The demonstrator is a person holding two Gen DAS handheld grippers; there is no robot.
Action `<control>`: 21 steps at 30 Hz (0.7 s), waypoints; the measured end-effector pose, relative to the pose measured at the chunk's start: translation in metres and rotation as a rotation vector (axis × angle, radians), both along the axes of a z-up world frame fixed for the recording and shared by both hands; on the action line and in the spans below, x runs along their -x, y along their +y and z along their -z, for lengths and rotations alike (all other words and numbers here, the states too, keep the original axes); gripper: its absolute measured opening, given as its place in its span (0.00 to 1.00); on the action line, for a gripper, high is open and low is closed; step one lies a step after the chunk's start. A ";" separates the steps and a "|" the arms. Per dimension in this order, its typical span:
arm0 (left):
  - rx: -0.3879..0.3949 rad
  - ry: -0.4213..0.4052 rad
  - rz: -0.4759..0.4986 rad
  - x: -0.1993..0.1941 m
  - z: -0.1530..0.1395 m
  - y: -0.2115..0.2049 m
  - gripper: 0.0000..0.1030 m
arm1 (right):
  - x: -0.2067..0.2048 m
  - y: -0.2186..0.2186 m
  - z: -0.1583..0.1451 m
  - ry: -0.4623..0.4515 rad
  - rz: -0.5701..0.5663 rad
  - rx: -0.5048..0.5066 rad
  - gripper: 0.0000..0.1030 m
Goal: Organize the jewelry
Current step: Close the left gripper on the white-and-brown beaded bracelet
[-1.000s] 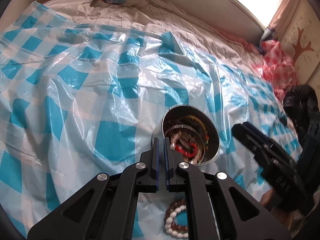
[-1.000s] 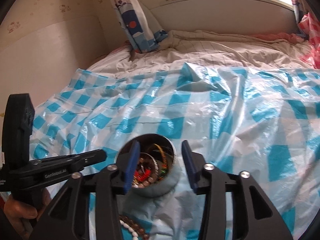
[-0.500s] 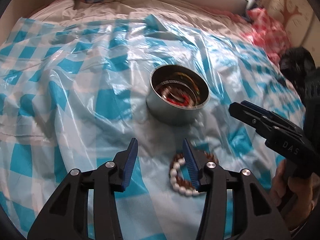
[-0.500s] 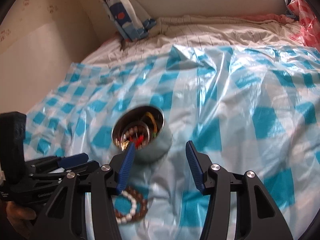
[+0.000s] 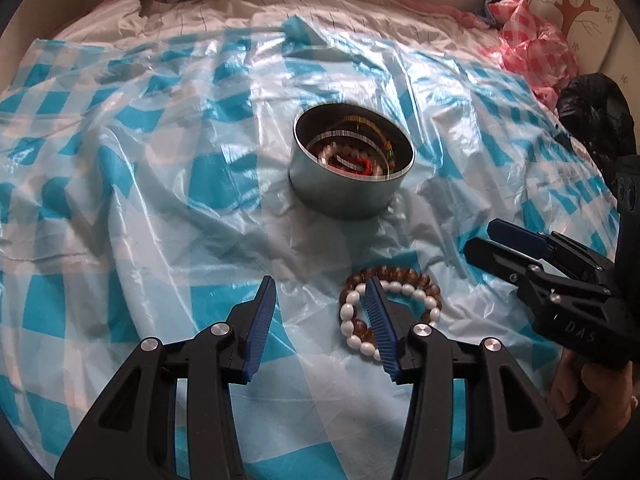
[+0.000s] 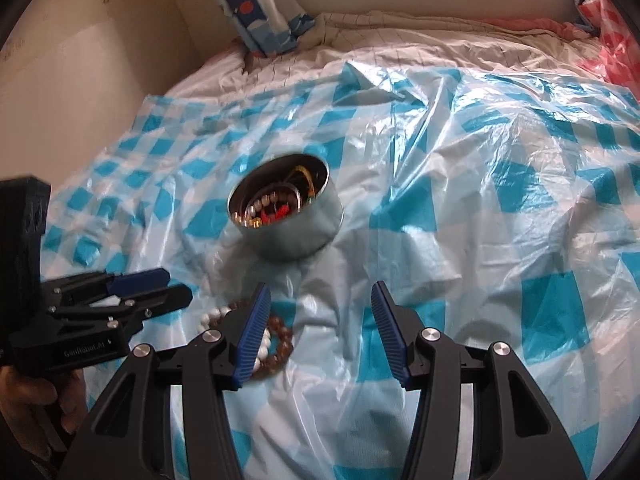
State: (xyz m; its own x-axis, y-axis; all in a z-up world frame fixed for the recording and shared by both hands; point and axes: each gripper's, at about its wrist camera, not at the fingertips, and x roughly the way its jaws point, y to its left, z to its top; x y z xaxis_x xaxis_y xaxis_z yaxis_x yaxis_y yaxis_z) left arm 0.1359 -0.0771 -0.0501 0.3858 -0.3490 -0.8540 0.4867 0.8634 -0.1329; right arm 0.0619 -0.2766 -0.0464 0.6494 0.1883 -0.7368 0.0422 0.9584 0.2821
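Covering the bed, a blue-checked plastic sheet is seen; the tin stands upright, mouth up. Bracelets lie flat just before it. Left gripper, clamped a second ago, is now parted, empty; right gripper likewise.

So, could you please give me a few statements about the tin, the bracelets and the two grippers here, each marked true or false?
1. The metal tin stands open, with jewelry inside. True.
2. The beaded bracelets lie inside the tin. False: they lie on the checked plastic sheet in front of it.
3. The left gripper grips a bracelet. False: its jaws are open and empty.
4. The right gripper holds nothing. True.
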 end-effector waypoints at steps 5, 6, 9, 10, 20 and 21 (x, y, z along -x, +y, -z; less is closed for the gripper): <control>-0.026 0.011 0.023 0.005 0.010 -0.005 0.43 | -0.002 0.010 0.012 0.049 -0.036 0.026 0.50; -0.029 0.013 0.026 0.005 0.012 -0.006 0.43 | -0.002 0.011 0.013 0.052 -0.038 0.033 0.50; -0.024 0.026 0.038 0.006 0.016 -0.008 0.43 | -0.003 0.014 0.018 0.067 -0.049 0.050 0.50; -0.021 0.031 0.046 0.007 0.017 -0.009 0.43 | -0.003 0.015 0.019 0.071 -0.051 0.055 0.50; -0.045 0.022 0.140 0.022 0.015 -0.018 0.07 | -0.008 0.020 0.029 0.116 -0.054 0.096 0.52; -0.042 0.017 0.144 0.023 0.012 -0.016 0.07 | -0.008 0.020 0.030 0.118 -0.053 0.094 0.53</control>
State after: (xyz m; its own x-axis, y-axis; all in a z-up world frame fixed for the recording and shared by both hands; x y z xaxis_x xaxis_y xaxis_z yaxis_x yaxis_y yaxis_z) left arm 0.1132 -0.0934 -0.0620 0.3199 -0.3633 -0.8751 0.6037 0.7899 -0.1072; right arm 0.0702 -0.2570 -0.0764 0.5478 0.1467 -0.8236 0.0181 0.9822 0.1870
